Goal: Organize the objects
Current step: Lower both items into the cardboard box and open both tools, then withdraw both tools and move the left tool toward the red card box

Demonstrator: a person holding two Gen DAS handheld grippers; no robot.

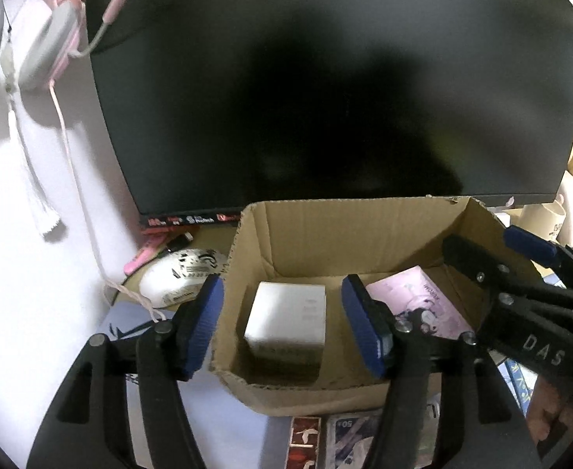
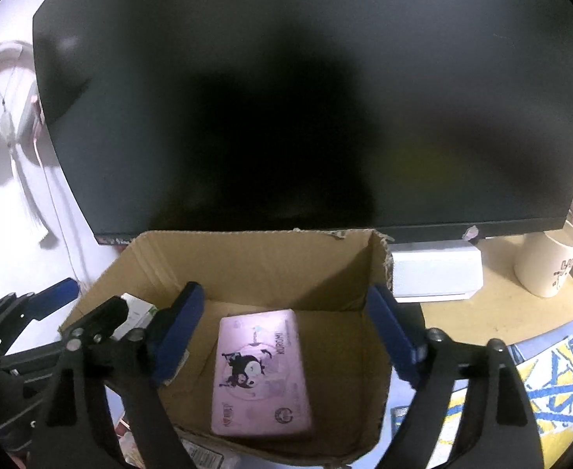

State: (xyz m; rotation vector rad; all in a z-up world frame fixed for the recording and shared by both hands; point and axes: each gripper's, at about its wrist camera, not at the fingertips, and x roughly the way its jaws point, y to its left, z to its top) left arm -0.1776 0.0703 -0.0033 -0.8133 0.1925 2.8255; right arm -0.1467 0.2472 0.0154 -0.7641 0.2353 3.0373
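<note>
Here both grippers hang over an open cardboard box (image 1: 247,234), and neither holds anything. The left gripper (image 1: 282,324) has its fingers spread wide, one outside the box's left wall and one over the inside, with a white box (image 1: 286,320) lying on the floor below and between them. The right gripper (image 2: 286,336) is likewise spread apart, above a pink box (image 2: 261,375) printed with a cartoon figure, which lies flat on the box floor to the white one's right.

Both items look already packed, so the step in hand is probably to lift clear and go for something else. To do that well, I would raise each gripper straight up before swinging sideways, because the left finger sits close to the cardboard wall and could drag the box along the desk. The two grippers are also near each other, so one should move at a time.

Left of the box a white mouse (image 1: 177,277) with black markings rests on a mat, a pink pen-like thing behind it. To the right stand a pale mug (image 2: 548,265) and a white slab (image 2: 435,273), and behind everything a dark monitor (image 1: 325,97), a pink headset (image 1: 48,39) hanging at its left.

Printed cards or packets below the box's near edge are cut off by the fingers and hard to read. The box's near inner wall is hidden.
</note>
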